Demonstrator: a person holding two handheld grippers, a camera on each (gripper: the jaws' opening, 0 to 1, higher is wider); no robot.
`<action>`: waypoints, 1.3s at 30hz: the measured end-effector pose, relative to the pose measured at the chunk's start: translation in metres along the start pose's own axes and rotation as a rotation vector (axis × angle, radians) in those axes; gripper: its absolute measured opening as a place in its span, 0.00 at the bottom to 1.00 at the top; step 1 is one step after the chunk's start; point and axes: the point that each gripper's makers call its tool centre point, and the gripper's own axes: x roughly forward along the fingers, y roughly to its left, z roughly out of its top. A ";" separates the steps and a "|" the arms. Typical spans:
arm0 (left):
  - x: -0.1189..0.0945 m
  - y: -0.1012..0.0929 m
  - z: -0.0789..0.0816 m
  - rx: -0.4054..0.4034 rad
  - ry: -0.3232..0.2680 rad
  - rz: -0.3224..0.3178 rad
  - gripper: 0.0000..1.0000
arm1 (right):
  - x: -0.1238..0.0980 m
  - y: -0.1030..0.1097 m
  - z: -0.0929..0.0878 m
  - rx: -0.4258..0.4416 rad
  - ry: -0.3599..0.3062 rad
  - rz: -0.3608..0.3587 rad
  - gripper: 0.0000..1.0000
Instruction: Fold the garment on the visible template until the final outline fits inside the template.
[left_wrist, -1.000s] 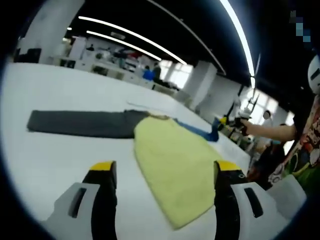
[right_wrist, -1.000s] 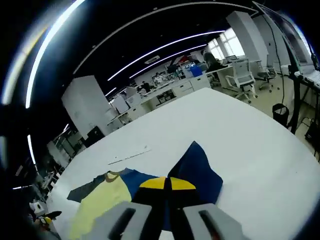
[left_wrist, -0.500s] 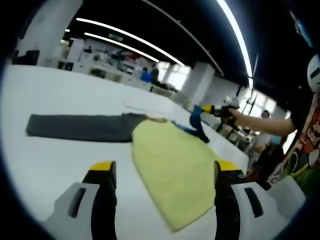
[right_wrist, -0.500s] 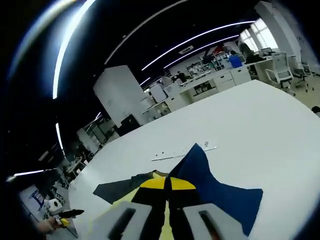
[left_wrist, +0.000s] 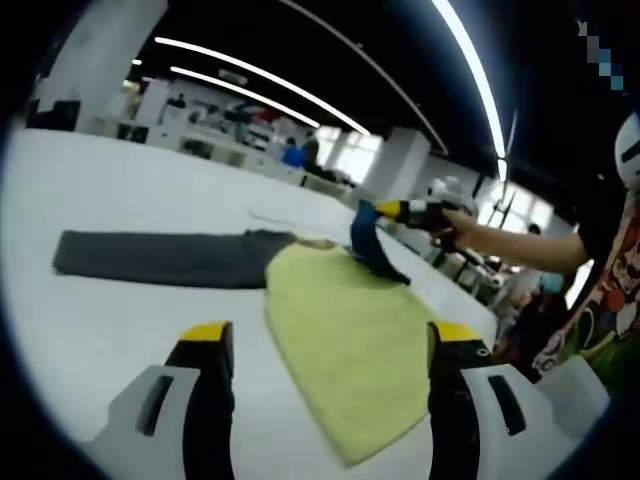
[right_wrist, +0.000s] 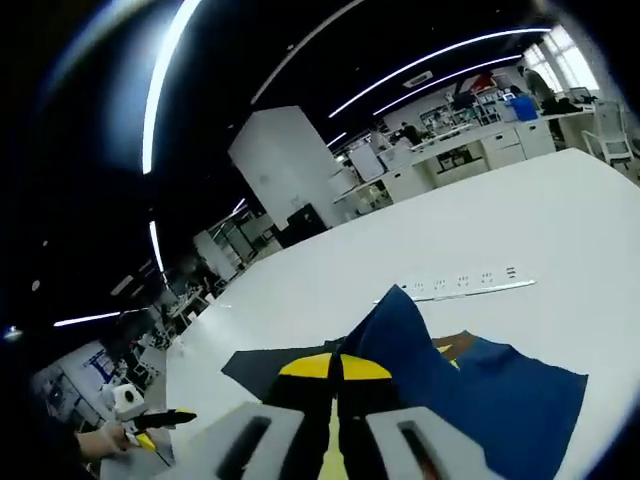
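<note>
Jaws of the left gripper (left_wrist: 325, 345) stand wide and empty, just over the near hem of the yellow, grey-sleeved, blue-sleeved fabric garment (left_wrist: 345, 325) on the white table (left_wrist: 120, 310). Beyond, the right gripper (left_wrist: 395, 210) pinches the blue sleeve (right_wrist: 470, 390) lifted, ready to fold across the yellow body. Farther left, the grey sleeve (left_wrist: 160, 257) lies stretched flat. No containers.

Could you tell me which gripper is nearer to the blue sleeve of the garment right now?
The right. The right gripper is shut on the blue sleeve, lifting it off the table. The left gripper hangs open over the yellow body, apart from that sleeve.
</note>
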 end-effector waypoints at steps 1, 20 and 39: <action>0.000 0.000 0.000 0.000 -0.001 0.000 0.75 | 0.003 0.005 0.000 0.002 -0.001 0.010 0.00; 0.004 0.005 -0.007 -0.018 0.020 -0.002 0.74 | 0.082 0.038 -0.061 -0.095 0.145 0.022 0.00; 0.007 0.008 -0.012 -0.045 0.027 0.004 0.74 | 0.126 0.028 -0.094 -0.190 0.246 0.001 0.00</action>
